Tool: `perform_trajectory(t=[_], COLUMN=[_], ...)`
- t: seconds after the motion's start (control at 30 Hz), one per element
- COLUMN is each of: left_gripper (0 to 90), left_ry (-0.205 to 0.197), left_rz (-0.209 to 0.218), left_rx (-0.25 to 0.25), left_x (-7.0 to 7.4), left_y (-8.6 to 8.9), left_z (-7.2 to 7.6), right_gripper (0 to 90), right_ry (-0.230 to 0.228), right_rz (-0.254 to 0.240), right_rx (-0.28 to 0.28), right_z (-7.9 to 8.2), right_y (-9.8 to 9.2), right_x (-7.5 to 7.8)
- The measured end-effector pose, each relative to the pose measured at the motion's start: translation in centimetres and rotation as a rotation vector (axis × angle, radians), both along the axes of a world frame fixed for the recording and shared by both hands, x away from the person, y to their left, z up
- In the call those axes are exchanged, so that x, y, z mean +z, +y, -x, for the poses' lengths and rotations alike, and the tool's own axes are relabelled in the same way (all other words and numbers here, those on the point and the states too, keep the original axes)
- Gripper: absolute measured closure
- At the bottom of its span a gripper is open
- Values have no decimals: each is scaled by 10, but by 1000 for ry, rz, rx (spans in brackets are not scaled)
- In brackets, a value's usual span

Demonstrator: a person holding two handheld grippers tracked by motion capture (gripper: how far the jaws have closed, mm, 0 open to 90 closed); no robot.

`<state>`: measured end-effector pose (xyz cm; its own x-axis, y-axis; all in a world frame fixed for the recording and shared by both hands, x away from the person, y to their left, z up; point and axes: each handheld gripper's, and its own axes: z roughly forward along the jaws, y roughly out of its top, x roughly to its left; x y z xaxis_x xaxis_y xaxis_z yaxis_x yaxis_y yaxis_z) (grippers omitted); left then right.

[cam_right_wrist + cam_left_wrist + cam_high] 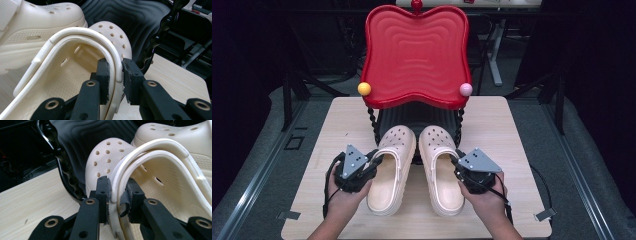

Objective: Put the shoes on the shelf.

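High view overhead, claw views close

Two hand-held grippers, both clamped, near the table's front edge

Left gripper: held in left hand, forearm entering from the bottom, jaws pointing inward-forward and pressed on the outer rim of a clog. Right gripper: held in right hand, mirrored pose, jaws closed on the other clog's outer rim.

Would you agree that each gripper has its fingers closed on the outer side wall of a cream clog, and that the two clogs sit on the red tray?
Not quite: the high view shows both clogs, the left clog and right clog, on the wooden table in front of the red tray, not on it. The left gripper and right gripper do grip the outer walls.
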<state>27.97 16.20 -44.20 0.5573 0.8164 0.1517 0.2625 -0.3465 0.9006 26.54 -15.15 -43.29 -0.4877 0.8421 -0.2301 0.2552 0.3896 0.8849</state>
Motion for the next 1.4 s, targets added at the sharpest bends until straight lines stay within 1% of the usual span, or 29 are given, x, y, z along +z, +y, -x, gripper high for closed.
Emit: perform_trajectory(t=[0.2, 0.33, 0.37, 0.5, 0.6, 0.67, 0.7, 0.73, 0.8, 0.9, 0.93, 1.03, 1.13, 1.23, 1.27, 1.3, 1.33, 1.37, 1.4], left_gripper=[755, 755, 755, 755, 755, 754, 754, 754, 753, 751, 750, 748, 745, 742, 739, 736, 735, 734, 731], left_ry=[2, 0, -6, -4, -5, -8, -12, -12, -14, -24, -22, -25, -33, -49, -49, -51, -53, -58, -60], left_rz=[-2, -16, -14, 1, 8, 13, 24, 26, 29, 22, 15, 11, 7, -8, -8, 1, 3, 3, 11], left_rx=[3, 7, 13, 29, 43, 56, 59, 63, 67, 71, 69, 76, 86, 95, 95, 97, 98, 101, 102], left_x=[-1, -2, -2, -1, -2, -3, -3, -2, -2, 0, 1, 3, 3, 4, 4, 5, 6, 6, 6], left_y=[-6, -11, -12, -12, -14, -15, -15, -16, -18, -21, -22, -26, -30, -35, -35, -36, -37, -38, -38], left_z=[-6, -11, -12, -19, -27, -34, -36, -39, -46, -54, -57, -65, -72, -78, -78, -82, -84, -86, -87], right_gripper=[758, 757, 757, 758, 757, 757, 757, 757, 756, 754, 753, 751, 749, 745, 745, 744, 743, 742, 740], right_ry=[5, -2, -8, -16, -20, -22, -25, -24, -23, -31, -35, -51, -51, -52, -52, -67, -70, -71, -73], right_rz=[7, 4, -1, -15, -23, -20, -22, -22, -33, -38, -39, -29, -31, -36, -36, -29, -27, -27, -34], right_rx=[-1, -8, -13, -20, -27, -37, -39, -45, -47, -59, -66, -81, -96, -113, -113, -126, -133, -137, -141], right_z=[-5, -12, -13, -21, -28, -34, -38, -41, -46, -53, -55, -62, -69, -75, -75, -79, -80, -82, -84], right_y=[4, 7, 8, 11, 14, 16, 17, 19, 21, 25, 26, 30, 34, 37, 37, 40, 40, 41, 41], right_x=[-1, -1, -1, -1, -1, -2, -2, -3, -4, -4, -4, -3, -1, -2, -2, -2, -2, -1, -1])
